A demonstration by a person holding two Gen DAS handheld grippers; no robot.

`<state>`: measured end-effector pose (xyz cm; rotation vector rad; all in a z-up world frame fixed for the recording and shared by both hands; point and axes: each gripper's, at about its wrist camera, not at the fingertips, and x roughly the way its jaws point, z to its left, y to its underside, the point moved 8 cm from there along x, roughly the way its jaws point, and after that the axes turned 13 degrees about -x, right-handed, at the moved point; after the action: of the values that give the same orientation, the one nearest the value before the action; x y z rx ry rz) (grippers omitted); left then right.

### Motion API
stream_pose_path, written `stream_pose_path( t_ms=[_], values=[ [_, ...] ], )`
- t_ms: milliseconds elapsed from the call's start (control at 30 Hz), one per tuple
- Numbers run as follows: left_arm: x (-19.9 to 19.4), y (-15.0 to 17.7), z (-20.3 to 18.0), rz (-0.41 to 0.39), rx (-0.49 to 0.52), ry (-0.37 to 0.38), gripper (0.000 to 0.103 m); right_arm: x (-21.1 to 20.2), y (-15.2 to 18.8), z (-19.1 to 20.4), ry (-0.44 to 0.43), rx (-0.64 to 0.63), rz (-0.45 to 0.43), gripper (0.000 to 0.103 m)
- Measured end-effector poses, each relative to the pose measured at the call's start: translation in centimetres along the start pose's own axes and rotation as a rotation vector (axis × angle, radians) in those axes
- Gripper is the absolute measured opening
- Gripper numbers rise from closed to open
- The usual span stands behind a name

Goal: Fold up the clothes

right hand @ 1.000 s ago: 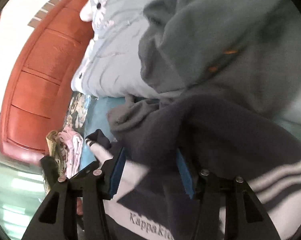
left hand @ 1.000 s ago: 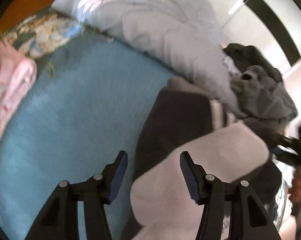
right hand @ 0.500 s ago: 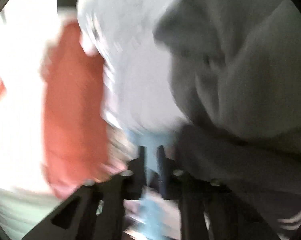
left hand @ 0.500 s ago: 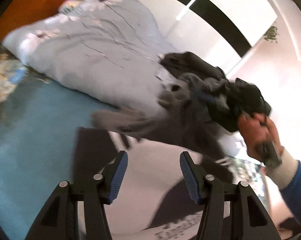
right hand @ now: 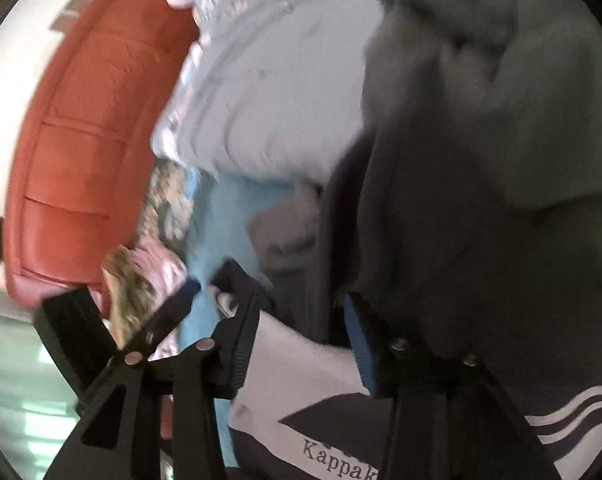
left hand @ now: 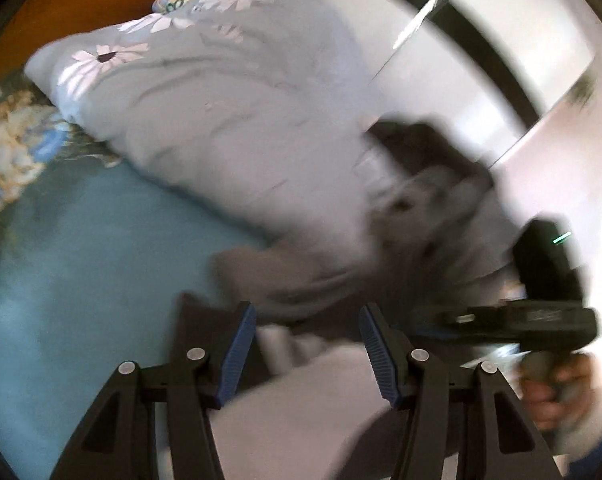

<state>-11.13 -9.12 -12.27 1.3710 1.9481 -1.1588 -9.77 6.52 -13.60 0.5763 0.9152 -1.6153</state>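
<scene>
Both grippers, left and right, gape wide over the sweatshirt beside the duvet; the grey pile could slump onto it.

Since half a second ago the right gripper sits much lower in the left wrist view, now at the right edge, level with the blue pads, its hand below it in the lower right. The grey garment no longer hangs lifted there. In the right wrist view, the jaws, nearly closed half a second ago, stand apart again over the white and dark sweatshirt, and the left gripper shows at lower left.
</scene>
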Motion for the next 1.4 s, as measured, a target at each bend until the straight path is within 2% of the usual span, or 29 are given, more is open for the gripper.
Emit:
stream_pose_path(
  t_ms=[133,267,367,433,467,567,700,767,867,933,1000,1067,1133,1300,1400],
  values=[
    [0.8,1.5,3.0,0.04,-0.019,-0.063,0.058,2.7,0.9,-1.0,0.031,0.004,0.065,0.046],
    [0.1,2.6,4.8,0.02,-0.063,-0.023,0.058,5.0,1.3,-0.8,0.012,0.019,0.125,0.046],
    [-0.7,3.1,4.7,0.0,-0.069,0.021,0.058,5.0,0.2,0.5,-0.063,0.031,0.105,0.034],
    [-1.2,3.3,4.1,-0.007,-0.054,0.046,0.058,4.7,-1.1,1.0,-0.098,0.049,0.089,0.021],
    [-1.4,3.4,3.8,-0.011,-0.046,0.058,0.058,4.4,-1.9,1.1,-0.128,0.072,0.076,0.02],
    [-2.1,3.7,3.0,-0.022,-0.023,0.095,0.059,4.0,-3.6,0.5,-0.198,0.176,0.047,0.02],
    [-2.8,4.1,1.9,-0.03,0.008,0.135,0.059,4.1,-4.0,0.2,-0.213,0.249,0.072,0.021],
    [-2.1,4.4,1.7,-0.014,0.019,0.124,0.059,3.9,-3.6,0.7,-0.158,0.202,0.115,0.023],
    [-0.5,5.1,2.3,0.022,0.007,0.091,0.059,3.8,-2.7,2.3,-0.061,0.062,0.18,0.026],
    [0.2,5.9,3.0,0.042,-0.005,0.065,0.059,3.8,-2.2,2.8,-0.038,0.001,0.201,0.034],
    [0.6,6.8,3.8,0.067,-0.013,0.044,0.058,4.4,-1.1,3.1,-0.02,-0.032,0.243,0.035],
    [0.3,6.8,4.3,0.059,-0.031,0.043,0.058,5.2,0.1,3.3,-0.004,-0.053,0.287,0.035],
    [0.0,6.6,4.6,0.045,-0.043,0.049,0.058,5.8,0.6,3.5,0.002,-0.064,0.278,0.036],
    [-0.3,6.2,3.8,0.026,-0.028,0.076,0.058,4.9,-1.4,5.2,-0.109,-0.035,0.216,0.035],
    [-0.5,5.9,3.3,0.015,-0.019,0.092,0.058,3.9,-3.6,4.9,-0.192,0.07,0.146,0.035]
  ],
)
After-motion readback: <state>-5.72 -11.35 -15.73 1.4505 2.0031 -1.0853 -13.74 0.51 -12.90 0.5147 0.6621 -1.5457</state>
